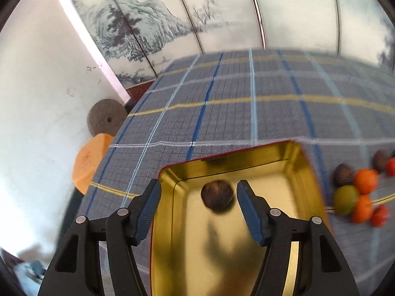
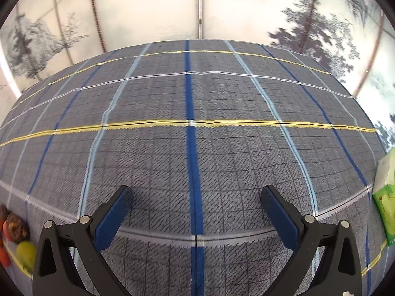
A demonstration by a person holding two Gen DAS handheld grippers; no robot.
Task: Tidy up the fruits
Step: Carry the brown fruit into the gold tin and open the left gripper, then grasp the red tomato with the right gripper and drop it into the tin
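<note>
Left tool (image 1: 198,192) spread wide, holding nothing, hovering over gold tin (image 1: 291,162). Brown fruit (image 1: 217,196) blurred, sits between the fingertips without touching either pad; cannot tell if it rests on the tin floor or is in the air. Right of the tool, outside the tin on the worktop (image 1: 246,113), a fruit cluster: green fruit (image 1: 345,199), orange fruits (image 1: 365,181), red pieces (image 1: 380,215), dark brown ones (image 1: 343,174). Far left, beyond worktop edge, an orange round seat (image 1: 88,162) and a grey one (image 1: 106,117).

Right tool (image 2: 196,198) spread wide, empty, above bare checked cloth (image 2: 192,93). Fruit pile (image 2: 17,231) at its far left edge; green packet (image 2: 386,197) far right.
</note>
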